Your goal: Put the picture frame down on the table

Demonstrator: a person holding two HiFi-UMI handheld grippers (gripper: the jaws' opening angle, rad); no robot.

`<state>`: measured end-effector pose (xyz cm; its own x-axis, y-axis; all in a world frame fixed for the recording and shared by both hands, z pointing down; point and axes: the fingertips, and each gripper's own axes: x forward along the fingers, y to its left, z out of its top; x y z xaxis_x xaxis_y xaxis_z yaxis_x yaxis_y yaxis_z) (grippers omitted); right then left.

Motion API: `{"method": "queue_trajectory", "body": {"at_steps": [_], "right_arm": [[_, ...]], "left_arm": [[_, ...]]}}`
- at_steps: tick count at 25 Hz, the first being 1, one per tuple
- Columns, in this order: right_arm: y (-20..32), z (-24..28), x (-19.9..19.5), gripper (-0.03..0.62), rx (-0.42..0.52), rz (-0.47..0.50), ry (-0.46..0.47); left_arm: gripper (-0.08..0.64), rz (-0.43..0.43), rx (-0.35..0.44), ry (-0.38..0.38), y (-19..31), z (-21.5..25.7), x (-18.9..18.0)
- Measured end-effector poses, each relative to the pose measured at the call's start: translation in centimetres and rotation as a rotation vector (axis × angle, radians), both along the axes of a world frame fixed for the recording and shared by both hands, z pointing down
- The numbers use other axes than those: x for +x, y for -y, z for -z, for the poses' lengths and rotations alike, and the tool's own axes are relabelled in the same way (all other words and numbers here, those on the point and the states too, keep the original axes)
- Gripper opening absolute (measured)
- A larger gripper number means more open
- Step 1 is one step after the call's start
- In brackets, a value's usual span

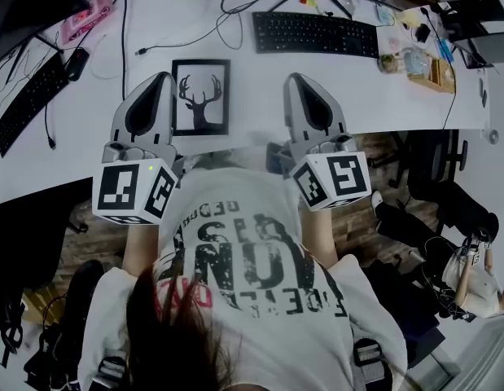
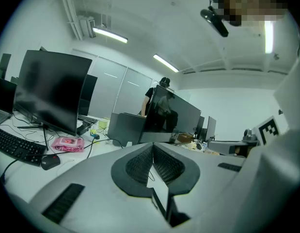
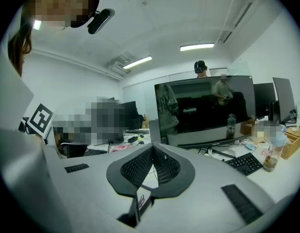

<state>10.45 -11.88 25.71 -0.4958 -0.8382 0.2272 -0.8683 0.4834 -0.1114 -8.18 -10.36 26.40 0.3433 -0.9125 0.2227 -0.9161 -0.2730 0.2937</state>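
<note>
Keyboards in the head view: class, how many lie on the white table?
2. The far keyboard lies beyond the picture frame, towards the right; the left keyboard lies slanted at the view's left edge, partly cut off. More may be hidden.

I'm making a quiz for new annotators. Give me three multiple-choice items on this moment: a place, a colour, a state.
1. Where is the picture frame?
A. on the table, between left gripper and right gripper
B. on a keyboard
C. held in the air

2. Frame's border colour?
A. white
B. black
C. red

3. Left gripper's jaws?
A. wide apart
B. clamped on the frame
C. closed, empty

Key: 1 A, the head view shows it lying there; 2 B, its rim is black; 3 C, the pads meet with nothing between.
</note>
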Motion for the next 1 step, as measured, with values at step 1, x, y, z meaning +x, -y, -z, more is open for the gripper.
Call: {"method": "queue_trajectory", "body": {"at_steps": [1], "right_arm": [[-0.04, 0.0, 0.16, 0.0, 0.001, -0.005, -0.001]], "left_arm": [[0.003, 0.005, -0.002, -0.001, -0.13, -0.05, -0.29]]}}
